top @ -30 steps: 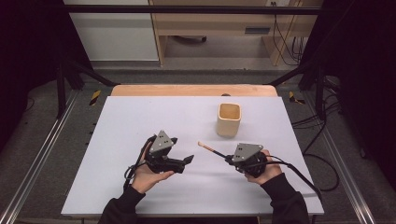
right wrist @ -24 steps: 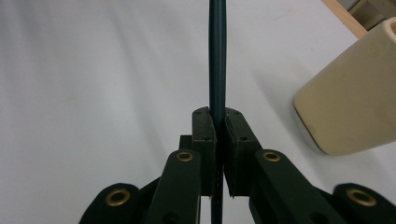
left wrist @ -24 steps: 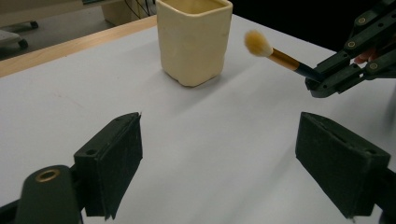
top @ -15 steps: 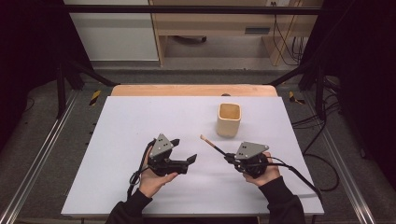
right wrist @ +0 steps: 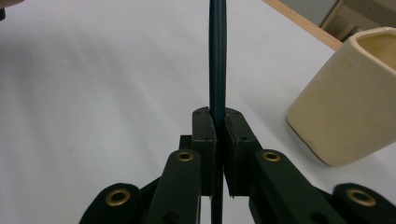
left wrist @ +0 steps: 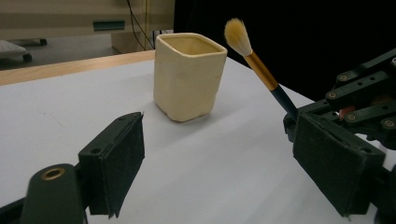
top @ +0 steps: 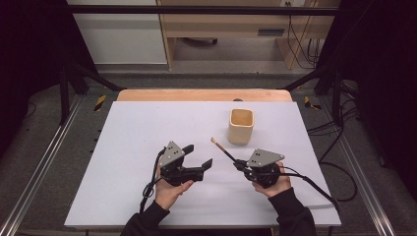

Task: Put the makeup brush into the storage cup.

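A cream square cup [top: 241, 126] stands upright on the white table [top: 147, 128], right of centre. My right gripper [top: 239, 164] is shut on the dark handle of a paintbrush [top: 223, 150], whose pale bristles point up and left, short of the cup. In the right gripper view the pads [right wrist: 205, 126] clamp the handle [right wrist: 217, 70] and the cup [right wrist: 350, 102] stands to the right. My left gripper [top: 198, 155] stands open with nothing between its jaws, which have just closed a touch. Its view faces the cup [left wrist: 189, 77], the brush [left wrist: 254, 60] and the right gripper [left wrist: 359, 98].
A wooden strip [top: 201, 95] edges the far side of the table. Metal rails [top: 39, 172] run along both sides, with floor and cables [top: 339, 172] beyond. A wooden bench [top: 231, 29] stands behind the table.
The left gripper has shifted slightly right and turned its jaws toward the cup and brush. The brush tip has swung a little away from the person. The right hand has kept still.
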Available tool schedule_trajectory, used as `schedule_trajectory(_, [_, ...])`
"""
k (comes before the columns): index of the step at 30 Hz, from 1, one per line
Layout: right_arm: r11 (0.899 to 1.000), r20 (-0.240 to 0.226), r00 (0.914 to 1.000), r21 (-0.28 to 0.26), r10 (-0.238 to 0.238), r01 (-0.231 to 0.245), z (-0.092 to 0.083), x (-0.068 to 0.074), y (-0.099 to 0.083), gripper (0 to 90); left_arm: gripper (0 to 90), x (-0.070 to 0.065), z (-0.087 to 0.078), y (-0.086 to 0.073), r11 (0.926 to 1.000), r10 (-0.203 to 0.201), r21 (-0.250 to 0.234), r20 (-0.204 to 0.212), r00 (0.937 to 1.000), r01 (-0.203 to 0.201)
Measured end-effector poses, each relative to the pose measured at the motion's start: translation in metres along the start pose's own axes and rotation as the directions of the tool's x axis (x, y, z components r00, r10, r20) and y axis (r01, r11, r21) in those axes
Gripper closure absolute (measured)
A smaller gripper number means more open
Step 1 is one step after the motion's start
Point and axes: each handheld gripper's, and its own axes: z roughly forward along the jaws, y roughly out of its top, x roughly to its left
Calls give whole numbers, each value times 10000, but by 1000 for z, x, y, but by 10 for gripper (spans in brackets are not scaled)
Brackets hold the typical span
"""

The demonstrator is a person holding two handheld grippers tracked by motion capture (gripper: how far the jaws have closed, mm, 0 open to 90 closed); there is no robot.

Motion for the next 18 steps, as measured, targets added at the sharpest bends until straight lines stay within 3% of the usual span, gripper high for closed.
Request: schedule_trajectory(18, [9995, 14, 9997, -204, 231, -231, 3, 4, -1, 847, 235, -7, 9, 0, 9973, -510, -524, 220, 9985, 521])
